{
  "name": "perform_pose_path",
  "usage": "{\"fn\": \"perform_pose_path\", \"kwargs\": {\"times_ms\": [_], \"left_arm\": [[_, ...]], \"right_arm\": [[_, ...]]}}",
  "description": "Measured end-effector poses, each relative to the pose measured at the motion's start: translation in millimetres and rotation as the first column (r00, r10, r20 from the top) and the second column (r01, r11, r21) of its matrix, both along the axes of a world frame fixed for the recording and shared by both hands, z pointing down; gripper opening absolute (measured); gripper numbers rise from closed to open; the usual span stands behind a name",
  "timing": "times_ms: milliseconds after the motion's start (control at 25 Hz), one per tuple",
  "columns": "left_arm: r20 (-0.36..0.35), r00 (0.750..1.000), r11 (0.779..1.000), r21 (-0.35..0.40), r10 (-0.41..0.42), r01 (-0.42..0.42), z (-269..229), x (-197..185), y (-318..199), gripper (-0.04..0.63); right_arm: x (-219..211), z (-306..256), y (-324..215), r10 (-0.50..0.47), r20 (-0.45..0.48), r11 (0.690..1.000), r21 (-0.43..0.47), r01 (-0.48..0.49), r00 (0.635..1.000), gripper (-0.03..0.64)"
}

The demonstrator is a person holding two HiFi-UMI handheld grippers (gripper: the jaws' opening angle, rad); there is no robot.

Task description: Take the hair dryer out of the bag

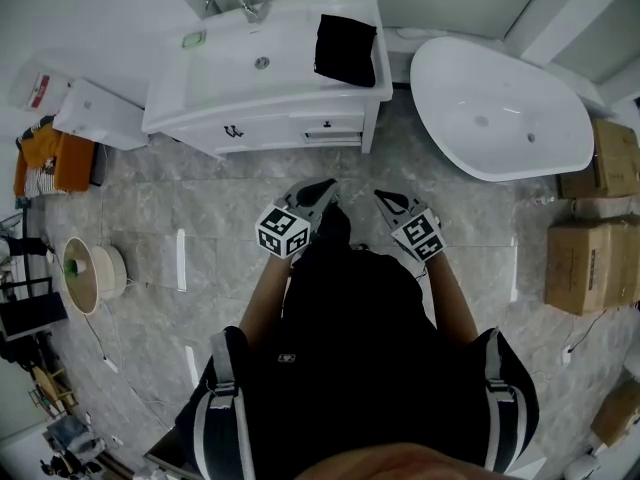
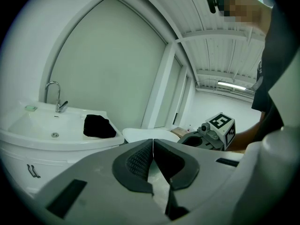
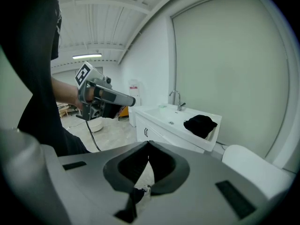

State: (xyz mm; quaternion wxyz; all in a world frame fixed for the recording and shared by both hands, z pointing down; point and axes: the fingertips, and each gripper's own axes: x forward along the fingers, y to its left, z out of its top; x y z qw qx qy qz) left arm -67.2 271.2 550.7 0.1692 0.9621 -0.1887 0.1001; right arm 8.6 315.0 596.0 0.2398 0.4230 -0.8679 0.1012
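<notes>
A black bag lies on the right end of the white vanity top, beside the basin. It also shows in the left gripper view as the black bag and in the right gripper view as the black bag. No hair dryer is visible. My left gripper and right gripper are held side by side in front of the person's body, well short of the vanity. The left gripper is shut with nothing between its jaws. The right gripper is likewise shut and empty.
A white bathtub stands right of the vanity. Cardboard boxes are stacked at the right edge. A curved tap rises behind the basin. A round pale object with a cable sits on the marble floor at the left.
</notes>
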Motion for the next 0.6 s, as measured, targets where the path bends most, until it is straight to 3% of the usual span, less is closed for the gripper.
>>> {"fn": "perform_pose_path", "kwargs": {"times_ms": [320, 600], "left_arm": [[-0.021, 1.0, 0.999, -0.031, 0.021, -0.022, 12, 15, -43, 0.017], [-0.04, 0.999, 0.999, -0.046, 0.028, -0.03, 15, 30, -105, 0.017]], "right_arm": [[13, 10, -35, 0.032, -0.005, 0.999, -0.032, -0.032, 0.999, 0.06], [24, 10, -98, 0.021, -0.024, 0.999, -0.046, -0.022, 0.999, 0.06]]}}
